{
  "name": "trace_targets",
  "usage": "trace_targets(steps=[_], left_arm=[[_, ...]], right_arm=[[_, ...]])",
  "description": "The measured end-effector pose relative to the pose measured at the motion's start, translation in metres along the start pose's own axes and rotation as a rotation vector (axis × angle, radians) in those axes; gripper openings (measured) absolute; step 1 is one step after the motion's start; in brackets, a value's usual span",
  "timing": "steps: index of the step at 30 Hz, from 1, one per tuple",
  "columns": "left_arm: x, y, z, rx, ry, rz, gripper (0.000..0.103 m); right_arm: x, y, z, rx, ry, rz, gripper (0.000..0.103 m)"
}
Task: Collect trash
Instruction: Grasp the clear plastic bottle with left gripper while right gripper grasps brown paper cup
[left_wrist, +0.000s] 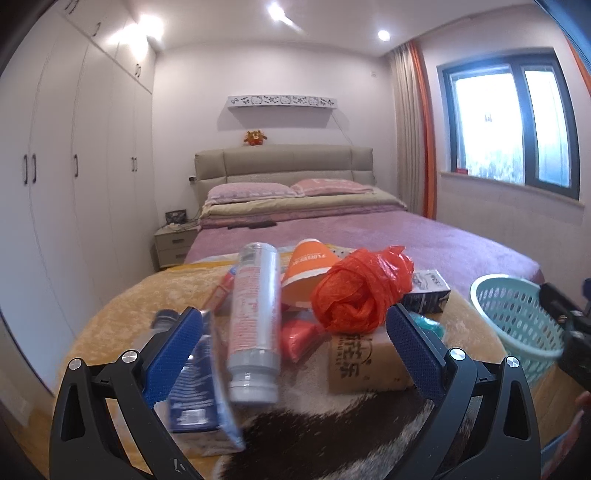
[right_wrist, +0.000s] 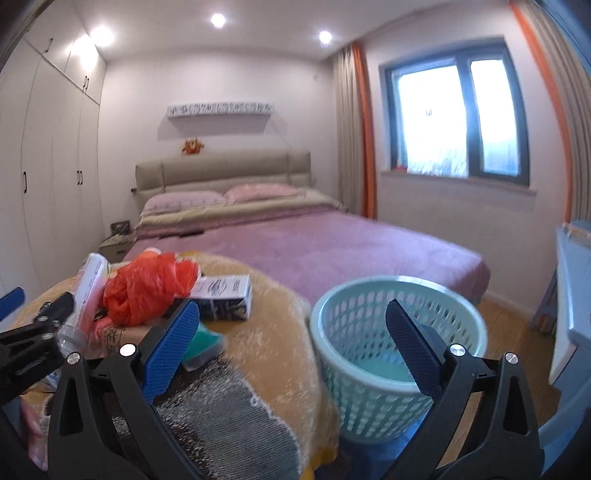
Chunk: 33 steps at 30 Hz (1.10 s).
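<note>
A heap of trash lies on the yellow blanket (left_wrist: 122, 306) at the foot of the bed. In it I see a white and grey spray can (left_wrist: 255, 321), a blue packet (left_wrist: 199, 391), a crumpled red plastic bag (left_wrist: 362, 291), an orange paper cup (left_wrist: 310, 269), a brown carton (left_wrist: 364, 363), a small red pack (left_wrist: 295, 338) and a dark box (left_wrist: 426, 291). My left gripper (left_wrist: 294, 314) hovers open just before the heap, holding nothing. My right gripper (right_wrist: 291, 306) is open and empty, its right finger in front of the mint mesh basket (right_wrist: 369, 398). The red bag (right_wrist: 147, 284) and dark box (right_wrist: 225, 297) lie to its left.
The basket (left_wrist: 517, 317) stands at the blanket's right edge, beside the bed. White wardrobes (left_wrist: 55, 166) line the left wall and a nightstand (left_wrist: 173, 243) sits by the headboard. A window (right_wrist: 458, 110) with orange curtains is on the right. Wooden floor (right_wrist: 517, 332) shows past the basket.
</note>
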<state>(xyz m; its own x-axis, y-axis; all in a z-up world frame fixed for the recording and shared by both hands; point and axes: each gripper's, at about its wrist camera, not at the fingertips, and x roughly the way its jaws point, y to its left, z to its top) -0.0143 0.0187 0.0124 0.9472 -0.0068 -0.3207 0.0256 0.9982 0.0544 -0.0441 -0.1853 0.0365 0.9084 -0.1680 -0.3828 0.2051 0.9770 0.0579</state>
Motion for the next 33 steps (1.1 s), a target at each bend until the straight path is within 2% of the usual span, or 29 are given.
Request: trace_targets(steps=[2, 6, 8, 13, 15, 17, 19, 21, 23, 25, 30, 33], left_arm=[[-0.009, 0.009, 0.004, 0.001, -0.003, -0.005, 0.096], [-0.023, 0.052, 0.011, -0.038, 0.028, 0.034, 0.096], [-0.023, 0.08, 0.01, -0.073, 0.082, 0.023, 0.096], [-0.012, 0.12, 0.004, -0.112, 0.21, -0.011, 0.096], [-0.003, 0.125, 0.003, -0.135, 0.256, -0.046, 0.096], [0.013, 0.134, 0.0, -0.201, 0.332, -0.075, 0.096], [0.023, 0.136, -0.003, -0.242, 0.37, -0.108, 0.091], [0.03, 0.138, -0.006, -0.263, 0.394, -0.112, 0.09], [0.036, 0.141, -0.011, -0.267, 0.419, -0.094, 0.085], [0.042, 0.146, -0.018, -0.281, 0.457, -0.078, 0.075], [0.048, 0.152, -0.027, -0.305, 0.503, -0.076, 0.072], [0.056, 0.149, -0.026, -0.285, 0.529, -0.073, 0.07]], right_arm=[[0.006, 0.002, -0.001, 0.01, 0.031, 0.022, 0.096], [0.013, 0.014, 0.0, -0.008, 0.062, 0.035, 0.096], [0.012, 0.021, 0.002, -0.014, 0.062, 0.058, 0.096], [0.014, 0.044, 0.011, -0.045, 0.077, 0.124, 0.096], [0.017, 0.057, 0.014, -0.057, 0.105, 0.158, 0.094], [0.021, 0.067, 0.014, -0.066, 0.135, 0.2, 0.085], [0.025, 0.075, 0.012, -0.08, 0.172, 0.227, 0.079], [0.026, 0.082, 0.009, -0.09, 0.193, 0.248, 0.073], [0.026, 0.087, 0.006, -0.1, 0.209, 0.266, 0.071], [0.023, 0.095, 0.004, -0.112, 0.219, 0.289, 0.071], [0.015, 0.12, 0.0, -0.158, 0.223, 0.327, 0.071], [0.013, 0.128, -0.002, -0.164, 0.228, 0.339, 0.071]])
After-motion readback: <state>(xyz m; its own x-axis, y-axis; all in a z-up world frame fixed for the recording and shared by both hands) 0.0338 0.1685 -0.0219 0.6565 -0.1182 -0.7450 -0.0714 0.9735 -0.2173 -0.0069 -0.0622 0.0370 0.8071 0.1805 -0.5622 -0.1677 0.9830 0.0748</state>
